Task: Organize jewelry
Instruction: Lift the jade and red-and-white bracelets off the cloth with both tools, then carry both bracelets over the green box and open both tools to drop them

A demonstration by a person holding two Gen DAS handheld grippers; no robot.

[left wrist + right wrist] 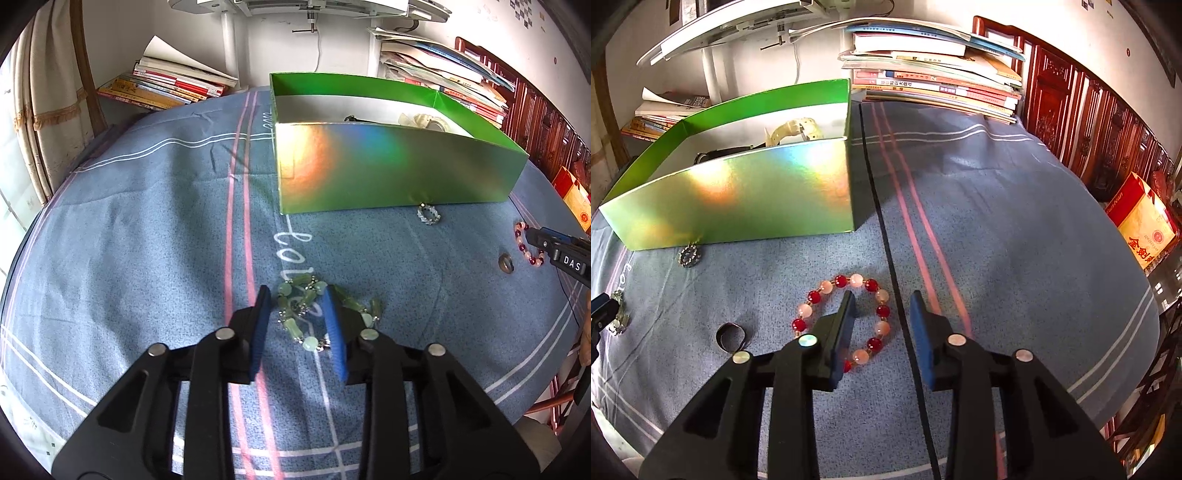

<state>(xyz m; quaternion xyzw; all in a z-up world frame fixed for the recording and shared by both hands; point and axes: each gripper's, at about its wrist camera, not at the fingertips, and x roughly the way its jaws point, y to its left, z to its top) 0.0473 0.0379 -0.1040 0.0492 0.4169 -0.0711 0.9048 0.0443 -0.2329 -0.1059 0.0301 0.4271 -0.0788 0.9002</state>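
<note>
A green jade bracelet point(291, 326) lies on the blue cloth, also seen at the far left as the jade bracelet point(618, 317). My left gripper point(295, 295) is open astride it; part of the bracelet lies between the blue pads and the rest spills past the right finger. A red and pink bead bracelet point(882, 311) lies flat under my right gripper point(882, 295), which is open. Its left finger stands inside the loop, and the loop's right side lies between the jaws, untouched. The shiny green box point(369, 173) point(738, 199) holds watches.
A small crystal ring point(428, 214) point(690, 255) rests against the box front. A dark ring point(506, 263) point(729, 336) lies left of the bead bracelet. Book stacks point(166, 85) point(934, 74) line the back. A red and yellow carton point(1145, 229) stands off the table's right edge.
</note>
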